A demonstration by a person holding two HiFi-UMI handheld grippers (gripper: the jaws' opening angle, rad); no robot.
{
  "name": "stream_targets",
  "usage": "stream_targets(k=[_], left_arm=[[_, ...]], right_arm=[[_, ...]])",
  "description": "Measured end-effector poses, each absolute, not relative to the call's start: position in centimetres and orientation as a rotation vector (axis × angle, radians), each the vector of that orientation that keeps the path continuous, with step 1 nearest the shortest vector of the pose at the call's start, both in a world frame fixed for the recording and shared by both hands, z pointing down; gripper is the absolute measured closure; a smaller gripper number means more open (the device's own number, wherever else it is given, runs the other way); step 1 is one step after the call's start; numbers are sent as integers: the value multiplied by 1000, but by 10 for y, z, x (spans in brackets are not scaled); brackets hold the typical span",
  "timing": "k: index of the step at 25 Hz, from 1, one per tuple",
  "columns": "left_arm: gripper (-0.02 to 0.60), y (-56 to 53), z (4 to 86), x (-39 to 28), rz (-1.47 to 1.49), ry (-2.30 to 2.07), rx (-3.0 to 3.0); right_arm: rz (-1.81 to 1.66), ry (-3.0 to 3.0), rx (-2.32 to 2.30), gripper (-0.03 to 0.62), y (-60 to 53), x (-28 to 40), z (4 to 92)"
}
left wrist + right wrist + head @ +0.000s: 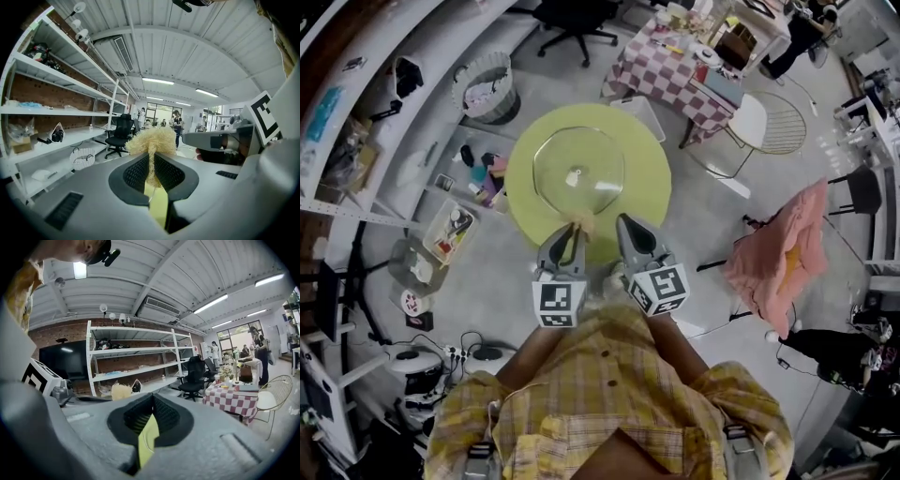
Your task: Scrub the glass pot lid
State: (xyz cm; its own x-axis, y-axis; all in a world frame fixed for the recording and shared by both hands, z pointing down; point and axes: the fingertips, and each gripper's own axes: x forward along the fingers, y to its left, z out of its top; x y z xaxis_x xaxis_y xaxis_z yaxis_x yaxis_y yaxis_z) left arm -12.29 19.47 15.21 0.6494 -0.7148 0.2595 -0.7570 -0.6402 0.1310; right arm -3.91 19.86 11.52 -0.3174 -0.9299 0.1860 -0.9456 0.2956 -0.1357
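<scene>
In the head view the glass pot lid (578,173) lies flat, knob up, on a round yellow-green table (652,173). My left gripper (572,231) hovers at the table's near edge, shut on a straw-coloured scrubber (581,223) whose tuft pokes out toward the lid's near rim. The left gripper view shows that scrubber (152,140) pinched between the dark pads of the left gripper (151,165). Beside it, my right gripper (628,225) is shut and empty. In the right gripper view the right gripper (151,411) has its pads together, with only a sliver of yellow table below them.
A checkered-cloth table (670,70) with clutter and a white wire chair (764,122) stand beyond the round table. White shelving (394,112) and a basket (487,89) are at left. A pink cloth (783,253) hangs at right. Cables lie on the floor at lower left.
</scene>
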Motion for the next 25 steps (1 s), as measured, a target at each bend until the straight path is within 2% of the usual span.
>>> stream_targets(k=[25], left_arm=[[543,77,214,-39,467,-1398,2476]], right_arm=[[522,-2449,1605,595,78,70,208]])
